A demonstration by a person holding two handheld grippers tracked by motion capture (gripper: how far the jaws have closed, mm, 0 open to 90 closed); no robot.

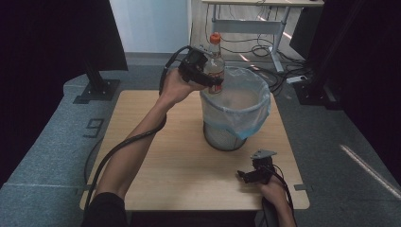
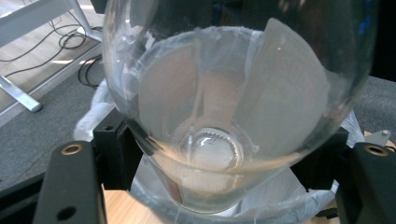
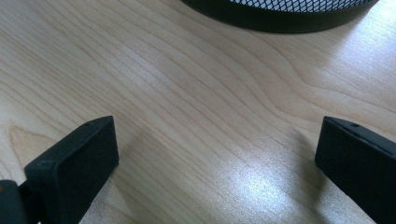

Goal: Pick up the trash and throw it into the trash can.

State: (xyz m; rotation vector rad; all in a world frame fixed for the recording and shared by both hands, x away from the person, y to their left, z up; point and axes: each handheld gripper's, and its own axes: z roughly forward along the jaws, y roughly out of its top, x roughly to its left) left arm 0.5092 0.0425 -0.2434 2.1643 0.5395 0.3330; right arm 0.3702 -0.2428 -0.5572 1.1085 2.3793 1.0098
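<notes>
A clear glass bottle point(image 1: 215, 61) with an orange cap is held upright over the left rim of the wire mesh bin point(image 1: 227, 137), which is lined with a pale plastic bag point(image 1: 246, 111). My left gripper point(image 1: 208, 78) is shut on the bottle's lower body. In the left gripper view the bottle's point(image 2: 233, 93) rounded base stands between the two black jaws, and the bag-lined bin point(image 2: 280, 196) shows through and below the glass. My right gripper point(image 1: 247, 176) rests low over the table near the front right, jaws wide apart over bare wood point(image 3: 205, 140).
The wooden table point(image 1: 156, 175) sits on grey floor. Behind it are a desk frame point(image 1: 250, 23) with loose cables point(image 1: 265, 49) and a black stand base point(image 1: 97, 90) at the far left. The bin's black base rim point(image 3: 280, 18) lies just ahead of my right gripper.
</notes>
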